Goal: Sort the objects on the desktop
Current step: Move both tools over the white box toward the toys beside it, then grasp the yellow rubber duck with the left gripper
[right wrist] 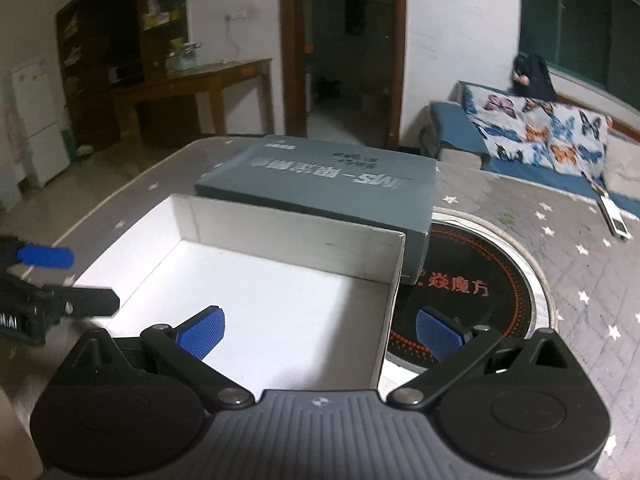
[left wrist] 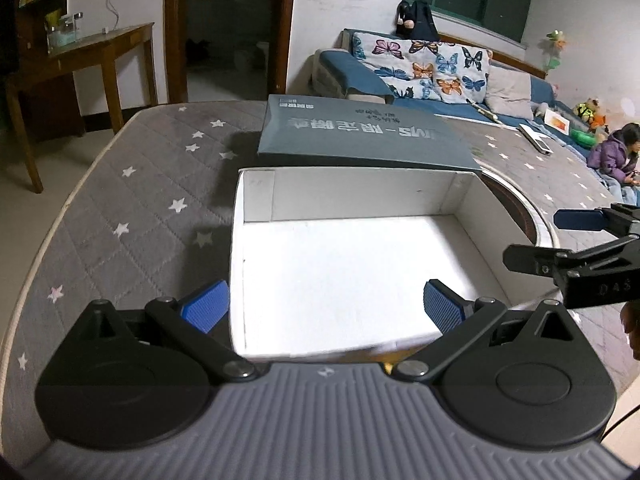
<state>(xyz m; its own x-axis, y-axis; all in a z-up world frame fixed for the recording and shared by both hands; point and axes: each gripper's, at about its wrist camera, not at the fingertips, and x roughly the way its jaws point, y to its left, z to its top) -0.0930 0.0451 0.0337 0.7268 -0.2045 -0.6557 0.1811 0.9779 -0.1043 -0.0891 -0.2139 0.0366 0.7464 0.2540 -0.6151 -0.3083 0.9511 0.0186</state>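
On the grey star-print cloth [left wrist: 120, 200] sits an open white box [left wrist: 340, 264], bare inside, with its grey-blue lid [left wrist: 360, 136] lying just beyond the far wall. The left gripper [left wrist: 326, 310] hangs over the box's near left corner — jaws spread wide, nothing between the blue pads. The right gripper [right wrist: 318, 334] straddles the box's right wall, likewise wide open and empty-handed. Right of the box lies a round black induction plate [right wrist: 472, 300] with a pale rim — touching the box's side.
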